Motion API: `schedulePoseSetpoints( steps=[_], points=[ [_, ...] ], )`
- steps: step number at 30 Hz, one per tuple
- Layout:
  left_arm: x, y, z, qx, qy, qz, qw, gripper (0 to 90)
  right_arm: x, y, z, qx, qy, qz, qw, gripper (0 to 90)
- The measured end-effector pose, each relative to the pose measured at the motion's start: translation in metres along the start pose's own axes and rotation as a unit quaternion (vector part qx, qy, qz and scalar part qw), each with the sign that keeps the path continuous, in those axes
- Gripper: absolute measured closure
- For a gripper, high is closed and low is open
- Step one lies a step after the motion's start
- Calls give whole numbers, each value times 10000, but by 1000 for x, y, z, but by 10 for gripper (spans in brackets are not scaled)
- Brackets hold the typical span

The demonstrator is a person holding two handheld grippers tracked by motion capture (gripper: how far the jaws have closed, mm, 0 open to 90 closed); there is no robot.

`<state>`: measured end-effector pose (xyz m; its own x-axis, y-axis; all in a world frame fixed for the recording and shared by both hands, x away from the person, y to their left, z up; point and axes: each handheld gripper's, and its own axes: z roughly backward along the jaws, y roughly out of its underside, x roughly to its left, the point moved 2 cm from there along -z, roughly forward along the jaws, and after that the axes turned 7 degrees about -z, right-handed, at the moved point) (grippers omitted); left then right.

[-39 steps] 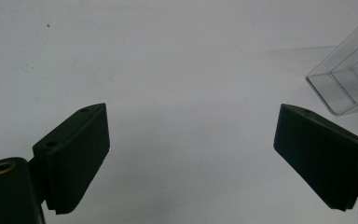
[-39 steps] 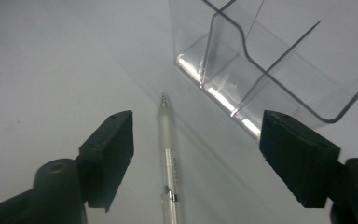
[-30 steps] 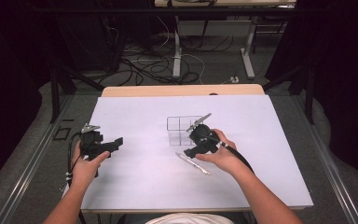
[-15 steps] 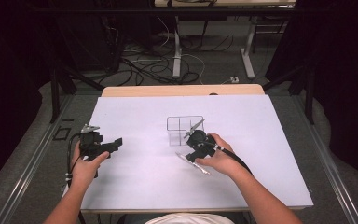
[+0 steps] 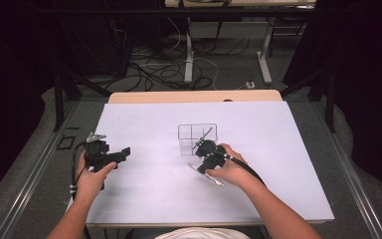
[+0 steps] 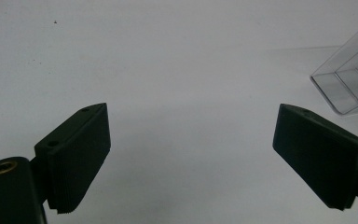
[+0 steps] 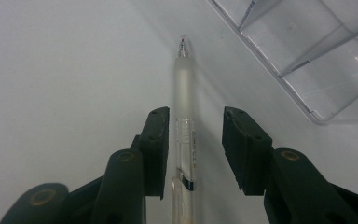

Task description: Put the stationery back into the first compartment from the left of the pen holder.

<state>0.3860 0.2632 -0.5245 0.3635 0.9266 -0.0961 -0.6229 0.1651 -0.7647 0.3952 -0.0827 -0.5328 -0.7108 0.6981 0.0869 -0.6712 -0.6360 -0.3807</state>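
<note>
Right gripper (image 7: 193, 140) straddles a frosted pen (image 7: 185, 121) with narrowed jaws, clear divided box (image 7: 307, 51) at two o'clock; left gripper (image 6: 191, 156) gapes wide.

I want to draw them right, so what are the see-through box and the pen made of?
The clear divided box looks like hard, glossy plastic: you see the table through its walls, and its edges shine. The frosted white pen looks like matte, cloudy plastic, with what seems a shiny metal clip and tip.
</note>
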Motion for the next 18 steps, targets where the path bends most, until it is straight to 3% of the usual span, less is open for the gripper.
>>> schedulePoseSetpoints(
  steps=[7,11,18],
  points=[
    [0,0,1,13,-14,10,10000,111,3,-7,-9,234,13,-58,9997,659],
    [0,1,0,20,-22,15,10000,112,3,-12,-14,259,14,80,9996,669],
    [0,1,0,9,-12,28,10000,112,5,-16,-20,321,60,-18,9995,703]
  ],
)
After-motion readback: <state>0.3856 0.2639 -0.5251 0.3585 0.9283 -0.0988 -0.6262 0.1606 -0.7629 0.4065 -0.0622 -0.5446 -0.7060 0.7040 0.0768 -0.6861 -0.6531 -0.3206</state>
